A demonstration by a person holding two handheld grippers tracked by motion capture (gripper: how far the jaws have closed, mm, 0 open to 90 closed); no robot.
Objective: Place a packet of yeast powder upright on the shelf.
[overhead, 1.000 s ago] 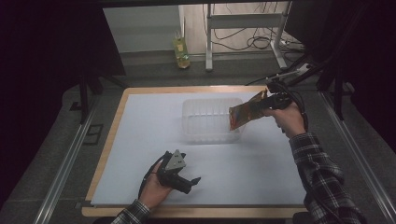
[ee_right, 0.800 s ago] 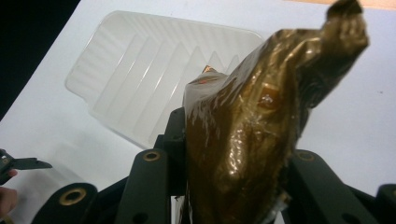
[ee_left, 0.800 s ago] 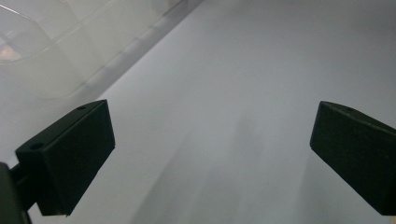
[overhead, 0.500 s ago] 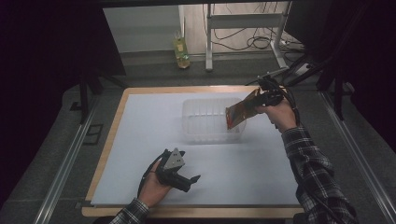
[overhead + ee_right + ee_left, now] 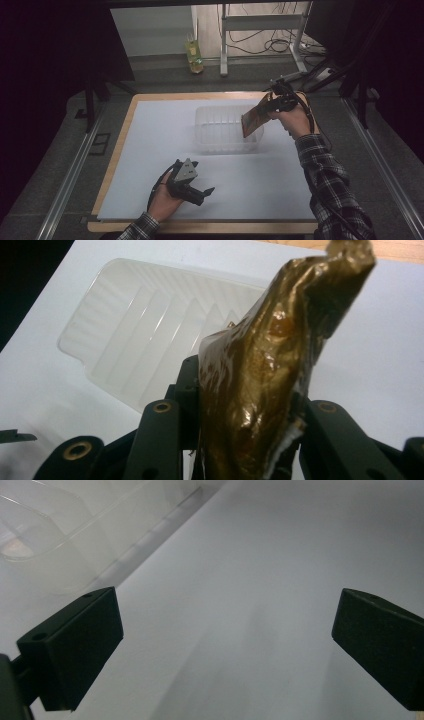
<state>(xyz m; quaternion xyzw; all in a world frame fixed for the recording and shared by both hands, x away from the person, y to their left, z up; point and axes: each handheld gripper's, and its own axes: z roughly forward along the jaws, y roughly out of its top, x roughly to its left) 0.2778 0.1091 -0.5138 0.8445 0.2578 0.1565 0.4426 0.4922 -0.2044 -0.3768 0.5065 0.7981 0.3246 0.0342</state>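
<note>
My right gripper point(image 5: 274, 103) is shut on a shiny gold-brown foil packet point(image 5: 253, 119) and holds it in the air over the right end of a clear ribbed plastic tray point(image 5: 220, 131). In the right gripper view the packet point(image 5: 265, 365) stands up between the jaws, with the tray point(image 5: 145, 335) below and to its left. My left gripper point(image 5: 206, 192) rests low on the white sheet near the table's front edge, open, with nothing between its fingers point(image 5: 75, 650). A corner of the tray point(image 5: 60, 535) shows at the upper left of the left gripper view.
A white sheet point(image 5: 150, 150) covers the wooden table point(image 5: 117, 150). Beyond the table's far edge a yellow-green bottle point(image 5: 194, 52) stands on the floor, near metal legs point(image 5: 222, 40) and cables. Metal rails point(image 5: 70, 175) run along both sides.
My right gripper has carried the foil packet a little up and toward the far side, over the tray's right end. The left gripper has stayed put.
</note>
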